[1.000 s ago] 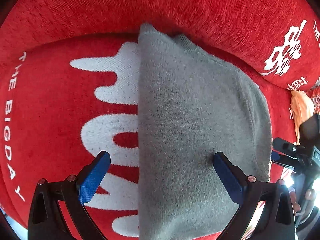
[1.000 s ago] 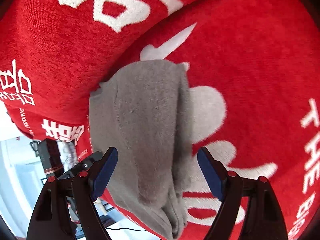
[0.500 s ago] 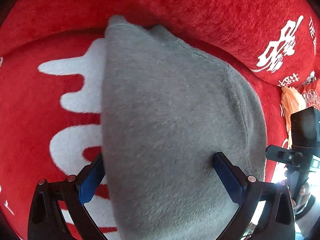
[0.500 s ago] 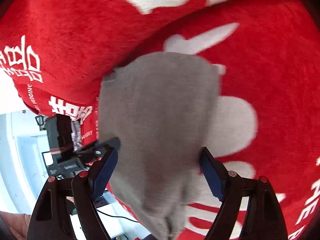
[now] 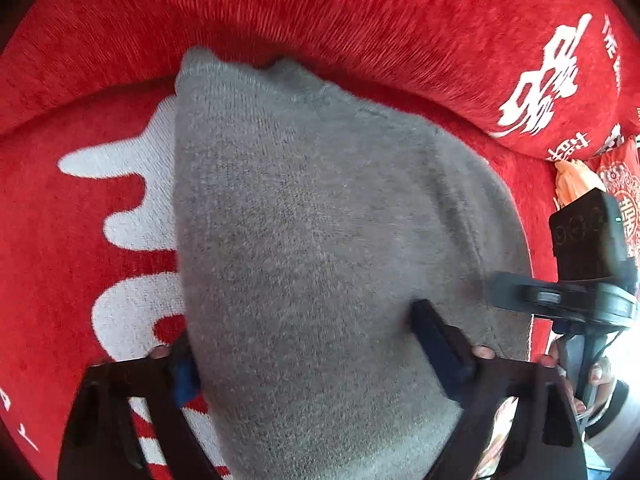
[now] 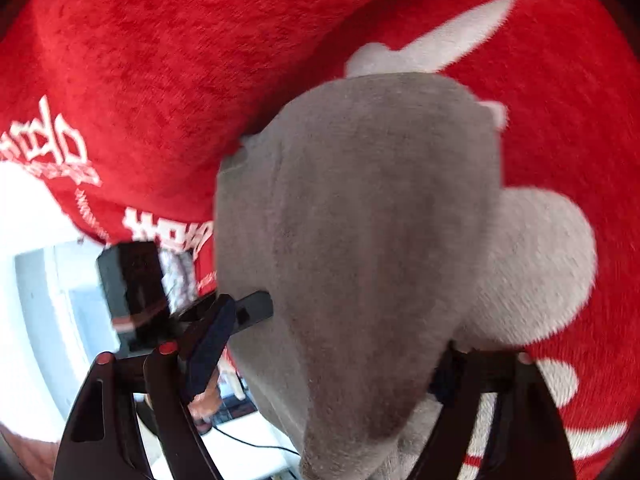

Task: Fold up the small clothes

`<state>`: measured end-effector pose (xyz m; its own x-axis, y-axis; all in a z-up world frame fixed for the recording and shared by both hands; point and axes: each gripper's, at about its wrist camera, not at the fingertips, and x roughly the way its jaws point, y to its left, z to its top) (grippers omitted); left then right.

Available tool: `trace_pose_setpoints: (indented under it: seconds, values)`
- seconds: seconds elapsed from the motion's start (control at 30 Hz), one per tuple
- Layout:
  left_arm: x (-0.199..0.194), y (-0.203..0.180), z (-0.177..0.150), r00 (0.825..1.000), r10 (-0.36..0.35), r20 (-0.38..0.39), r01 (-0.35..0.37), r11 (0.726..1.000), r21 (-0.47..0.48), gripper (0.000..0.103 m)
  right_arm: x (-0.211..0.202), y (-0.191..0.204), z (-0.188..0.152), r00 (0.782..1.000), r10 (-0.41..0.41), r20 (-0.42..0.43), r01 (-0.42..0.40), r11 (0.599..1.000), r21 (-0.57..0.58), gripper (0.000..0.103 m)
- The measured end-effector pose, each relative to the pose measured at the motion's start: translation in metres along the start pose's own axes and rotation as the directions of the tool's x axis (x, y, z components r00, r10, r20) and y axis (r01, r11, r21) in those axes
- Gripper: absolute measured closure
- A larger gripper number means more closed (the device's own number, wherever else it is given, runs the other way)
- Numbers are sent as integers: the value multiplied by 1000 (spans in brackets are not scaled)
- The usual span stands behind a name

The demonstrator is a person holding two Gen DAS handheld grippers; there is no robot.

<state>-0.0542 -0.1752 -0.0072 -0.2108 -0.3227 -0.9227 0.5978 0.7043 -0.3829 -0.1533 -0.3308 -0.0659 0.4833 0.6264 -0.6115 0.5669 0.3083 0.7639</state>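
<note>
A grey knit garment [image 5: 320, 240] lies folded on the red sofa seat [image 5: 60, 240], its far end against the backrest. My left gripper [image 5: 310, 354] points down over its near end and its jaws are closing. The cloth bulges up between them and hides most of the left pad, while the right pad [image 5: 436, 336] digs into the knit. In the right wrist view the same garment [image 6: 360, 220] fills the middle. My right gripper [image 6: 328, 360] straddles its near end with its jaws closing too. Its left pad [image 6: 212, 344] stands just off the cloth's edge, and the cloth covers its right pad.
The red backrest cushion [image 5: 360, 20] with white lettering runs behind the garment. An orange cloth [image 5: 576, 184] lies at the sofa's right end. The other gripper's black body [image 5: 580, 260] and a hand [image 5: 600, 372] are close on the right. Off the sofa's edge is a bright floor [image 6: 40, 280].
Both grippers have come in closer and lower over the garment. Their jaws have narrowed, and the grey cloth now humps up between the fingers and covers one pad of each.
</note>
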Motion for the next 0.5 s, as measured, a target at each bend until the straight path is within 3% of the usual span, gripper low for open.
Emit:
trace_pose_setpoints:
  seconds: [0.03, 0.13, 0.5]
  values:
    - [-5, 1, -3, 1000, -5, 19, 5, 1000, -7, 32, 1, -2, -1, 1000, -19, 2, 19, 1000, 16, 65]
    - [-21, 6, -8, 998, -43, 52, 44, 998, -33, 52, -2, -5, -8, 999, 27, 18, -28, 998, 53, 68]
    - [-91, 9, -43, 984, -140, 111, 139, 990, 12, 55, -27, 42, -50, 979, 195, 55, -198, 978, 60, 68]
